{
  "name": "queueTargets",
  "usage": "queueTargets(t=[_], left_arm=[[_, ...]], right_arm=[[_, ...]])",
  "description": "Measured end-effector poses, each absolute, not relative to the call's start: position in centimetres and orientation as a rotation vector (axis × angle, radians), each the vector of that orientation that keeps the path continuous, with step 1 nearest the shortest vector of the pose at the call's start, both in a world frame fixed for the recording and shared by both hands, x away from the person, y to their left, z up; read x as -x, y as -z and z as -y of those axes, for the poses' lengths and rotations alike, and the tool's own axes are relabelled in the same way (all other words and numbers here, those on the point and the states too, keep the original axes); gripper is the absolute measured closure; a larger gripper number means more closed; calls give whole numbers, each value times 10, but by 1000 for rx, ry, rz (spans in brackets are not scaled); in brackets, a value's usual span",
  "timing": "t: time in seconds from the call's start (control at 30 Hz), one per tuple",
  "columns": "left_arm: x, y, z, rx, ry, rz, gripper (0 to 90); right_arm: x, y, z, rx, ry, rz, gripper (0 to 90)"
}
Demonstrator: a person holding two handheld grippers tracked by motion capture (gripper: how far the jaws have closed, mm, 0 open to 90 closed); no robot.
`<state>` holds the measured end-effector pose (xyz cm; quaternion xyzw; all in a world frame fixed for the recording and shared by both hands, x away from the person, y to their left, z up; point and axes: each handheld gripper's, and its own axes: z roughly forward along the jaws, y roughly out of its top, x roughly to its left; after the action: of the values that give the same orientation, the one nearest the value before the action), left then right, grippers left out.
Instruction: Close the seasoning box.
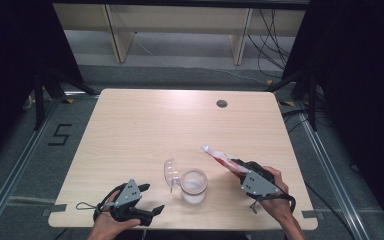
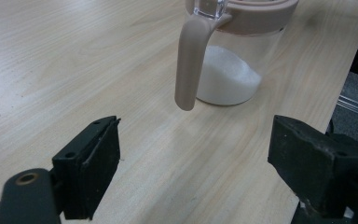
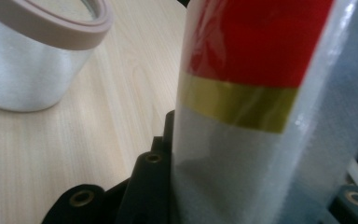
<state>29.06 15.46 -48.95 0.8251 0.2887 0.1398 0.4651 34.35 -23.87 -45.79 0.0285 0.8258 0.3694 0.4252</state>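
Clenching the red-and-white packet (image 1: 223,161) in my right gripper (image 1: 245,172), I am tilting it beside the jar (image 1: 194,185) near the table's (image 1: 140,130) front edge; my left gripper (image 1: 147,200) is idling released.

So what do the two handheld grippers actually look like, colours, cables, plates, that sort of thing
Both are black. The left gripper and the right gripper each carry a grey three-cornered plate on top, dotted with small holes, and trail a black cable. In the left gripper view the left one's jaws are thick, blocky black pads with screw holes. The forearms are bare, with no sleeves in the high view.
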Motion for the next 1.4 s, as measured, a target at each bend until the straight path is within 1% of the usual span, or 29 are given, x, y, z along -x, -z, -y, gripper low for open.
queueTargets(t=[0.23,0.27,0.57,0.6,0.67,0.93,1.03,1.13,1.2,1.23,1.4], left_arm=[[-290,490,-154,-2022,-338,-708,163],[-288,490,-153,-2005,-316,-740,163],[-289,490,-154,-2013,-346,-713,163],[-289,489,-155,-2026,-341,-711,162],[-288,490,-154,-1998,-325,-744,163],[-288,490,-154,-2000,-316,-740,163],[-290,489,-156,-2013,-342,-708,163],[-288,490,-153,-1987,-319,-750,162],[-290,489,-155,-2024,-343,-710,163],[-290,489,-154,-2015,-349,-714,163],[-289,490,-152,-2000,-317,-736,163]], right_arm=[[-353,464,240,-178,-1014,-2079,770],[-356,465,241,-202,-1034,-2079,770],[-370,470,238,-244,-1091,-2077,773],[-369,470,239,-271,-1097,-2071,773],[-370,470,240,-273,-1107,-2071,773],[-370,472,243,-348,-1103,-2069,770],[-371,472,249,-404,-1137,-2058,769],[-370,474,257,-473,-1173,-2032,765],[-369,474,262,-478,-1164,-2021,760],[-369,474,264,-487,-1170,-2021,760],[-368,475,265,-496,-1167,-2016,758]])
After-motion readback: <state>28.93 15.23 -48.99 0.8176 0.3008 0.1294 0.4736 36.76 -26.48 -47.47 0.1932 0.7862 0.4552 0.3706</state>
